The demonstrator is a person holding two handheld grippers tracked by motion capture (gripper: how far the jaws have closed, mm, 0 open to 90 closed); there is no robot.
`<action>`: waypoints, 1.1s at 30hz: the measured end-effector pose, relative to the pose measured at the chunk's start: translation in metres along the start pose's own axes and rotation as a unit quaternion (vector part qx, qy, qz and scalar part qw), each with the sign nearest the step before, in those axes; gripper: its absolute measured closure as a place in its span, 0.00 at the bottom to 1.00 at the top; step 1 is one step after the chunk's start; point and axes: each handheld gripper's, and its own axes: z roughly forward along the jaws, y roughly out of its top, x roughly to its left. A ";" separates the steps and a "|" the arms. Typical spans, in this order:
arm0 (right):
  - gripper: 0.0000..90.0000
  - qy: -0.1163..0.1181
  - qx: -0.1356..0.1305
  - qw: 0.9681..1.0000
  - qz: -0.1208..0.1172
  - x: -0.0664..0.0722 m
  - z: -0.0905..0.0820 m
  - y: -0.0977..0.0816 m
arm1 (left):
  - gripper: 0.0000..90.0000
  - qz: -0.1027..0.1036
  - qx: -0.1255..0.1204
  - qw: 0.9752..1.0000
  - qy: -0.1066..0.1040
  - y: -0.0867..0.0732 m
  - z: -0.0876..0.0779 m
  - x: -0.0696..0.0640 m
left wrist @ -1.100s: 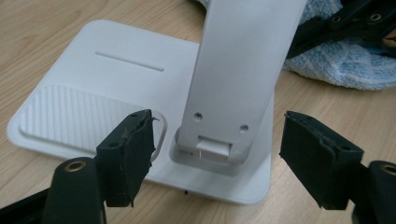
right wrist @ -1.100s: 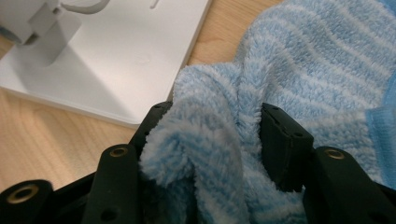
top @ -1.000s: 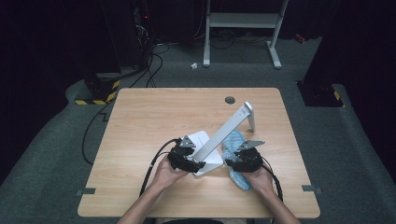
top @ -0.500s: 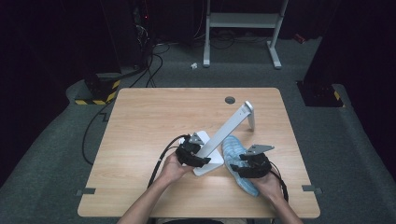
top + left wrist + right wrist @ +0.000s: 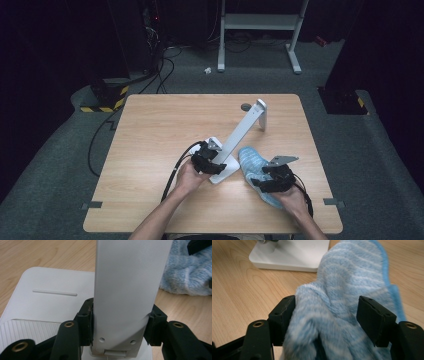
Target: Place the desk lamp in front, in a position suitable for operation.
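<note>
Left gripper (image 5: 120,327) clenched on lamp arm (image 5: 127,290) near its hinge; right gripper (image 5: 327,322) opening, loose around cloth (image 5: 352,285). Hold lamp steady; regrip cloth squarely before wiping.

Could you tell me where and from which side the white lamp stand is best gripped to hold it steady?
Grip the flat arm low down, just above its hinge on the base, coming from the person's side with one jaw on each long edge. The arm is narrow and straight-edged there, and the left gripper already clamps it so.
</note>
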 end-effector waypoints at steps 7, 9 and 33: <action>0.30 0.027 -0.024 0.999 -0.002 0.011 0.007 0.025 | 0.57 -0.046 0.000 0.998 0.036 -0.005 -0.006 0.018; 0.31 0.025 -0.032 0.999 -0.008 0.012 0.001 0.027 | 0.57 -0.053 0.004 0.998 0.036 -0.006 -0.008 0.020; 0.85 -0.003 0.008 1.000 0.013 -0.016 0.013 0.003 | 0.59 -0.015 -0.029 0.996 -0.087 -0.015 -0.023 0.050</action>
